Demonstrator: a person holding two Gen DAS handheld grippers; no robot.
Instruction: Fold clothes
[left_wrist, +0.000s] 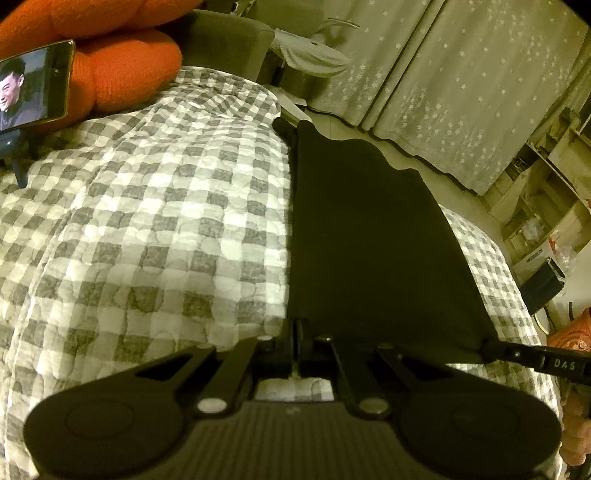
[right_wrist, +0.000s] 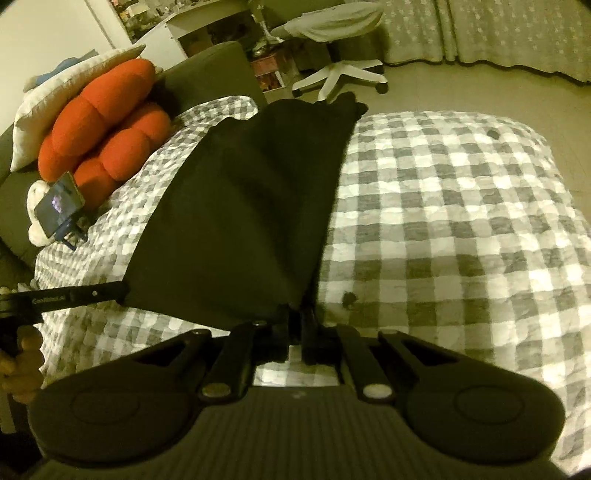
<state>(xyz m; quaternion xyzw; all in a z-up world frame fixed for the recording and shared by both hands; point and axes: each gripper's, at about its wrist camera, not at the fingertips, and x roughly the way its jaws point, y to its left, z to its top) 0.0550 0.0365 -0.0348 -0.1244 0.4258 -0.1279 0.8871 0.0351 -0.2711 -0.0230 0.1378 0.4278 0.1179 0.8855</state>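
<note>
Left wrist: both grippers (left_wrist: 298, 332) (right_wrist: 300, 317) clamped on black garment (left_wrist: 369, 229) corners; keep hem taut & level, fold evenly.

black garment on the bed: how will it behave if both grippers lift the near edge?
Black garment is probably floppy: its far hem ripples. Left gripper and right gripper are shut on its near corners, so the middle likely sags. It looks light and may drag across the checked quilt.

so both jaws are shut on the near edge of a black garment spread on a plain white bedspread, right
Not quite: the bedspread is grey-and-white checked, not plain white, as the right wrist view shows. The rest holds: both sets of jaws are shut on the near edge of the black garment.
</note>
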